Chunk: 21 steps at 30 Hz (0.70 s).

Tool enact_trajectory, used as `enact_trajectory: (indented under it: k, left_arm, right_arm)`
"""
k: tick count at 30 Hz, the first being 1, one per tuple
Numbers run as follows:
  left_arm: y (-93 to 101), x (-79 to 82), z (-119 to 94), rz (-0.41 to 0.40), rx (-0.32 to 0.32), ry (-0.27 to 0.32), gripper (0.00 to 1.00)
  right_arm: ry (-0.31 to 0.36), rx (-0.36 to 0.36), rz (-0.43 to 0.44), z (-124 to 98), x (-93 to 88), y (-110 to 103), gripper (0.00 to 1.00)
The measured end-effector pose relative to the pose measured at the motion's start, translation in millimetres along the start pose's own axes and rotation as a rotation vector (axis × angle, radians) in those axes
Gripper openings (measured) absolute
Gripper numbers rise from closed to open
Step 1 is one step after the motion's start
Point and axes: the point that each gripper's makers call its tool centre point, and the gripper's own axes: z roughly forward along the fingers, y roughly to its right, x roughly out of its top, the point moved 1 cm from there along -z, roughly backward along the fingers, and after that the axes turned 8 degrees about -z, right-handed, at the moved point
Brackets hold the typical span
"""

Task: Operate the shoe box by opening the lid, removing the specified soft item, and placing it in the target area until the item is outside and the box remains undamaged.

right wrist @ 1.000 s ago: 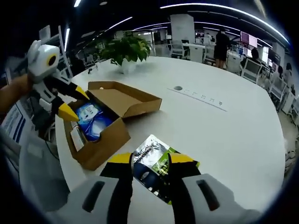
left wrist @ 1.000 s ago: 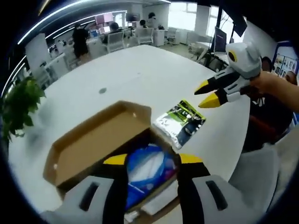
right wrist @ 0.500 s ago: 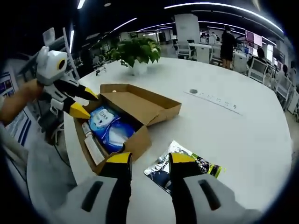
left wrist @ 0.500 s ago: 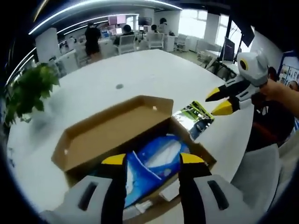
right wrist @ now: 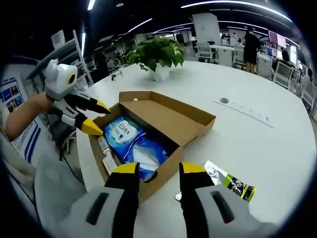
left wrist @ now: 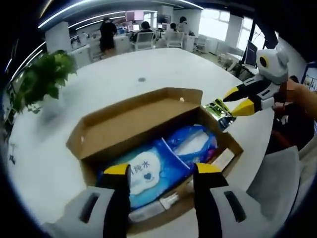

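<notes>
left gripper view
- box: the cardboard shoe box (left wrist: 148, 148) sits open on the white table (left wrist: 99, 94), lid (left wrist: 133, 119) folded back on the far side
- soft item: blue wet-wipes pack (left wrist: 163, 163) lying flat inside, long axis running from near-left to far-right along the box
- left gripper (left wrist: 161, 173): jaws spread apart, nothing between them – poised right over the near end of the pack, so this one looks closest to it
- other claw: right gripper (left wrist: 240, 99) comes in from the right, hovering at the far right corner of the box, tips a little apart and empty
- already out: a green and silver packet (left wrist: 220, 110) on the table just past that corner
- room: walls hug the pack on both long sides, so I'd guess straight up is the only clean way out

right gripper view
- right gripper (right wrist: 157, 171): jaws parted, holding nothing – it's over the near wall of the box (right wrist: 168, 166), pack (right wrist: 133, 144) just beyond
- left gripper (right wrist: 94, 119): held by a hand at the far left end of the box, tips just over the rim
- packet (right wrist: 230, 181): lying on the table to the right of the box, close beside it
- open space: lots of bare table (right wrist: 257, 144) on the right, potted plant (right wrist: 158, 54) well apart at the back
</notes>
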Motion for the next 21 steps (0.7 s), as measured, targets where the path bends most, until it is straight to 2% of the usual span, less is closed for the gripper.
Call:
enact_trajectory:
  k: [9, 17, 21]
  left_arm:
    - [-18.5, -13.1, -9, -0.023, 0.013, -0.013, 0.53]
    - [-32.8, -20.1, -16, -0.044, 0.021, -0.01, 0.54]
    - [-38.8, -21.8, -18, -0.053, 0.016, 0.006, 0.55]
  right_arm:
    - [-0.003, 0.056, -0.015, 27, 8.1, -24, 0.29]
    - [-0.014, 0.091, -0.03, 50, 16.0, -37, 0.29]
    - [-0.018, 0.083, -0.044, 62, 18.1, -39, 0.3]
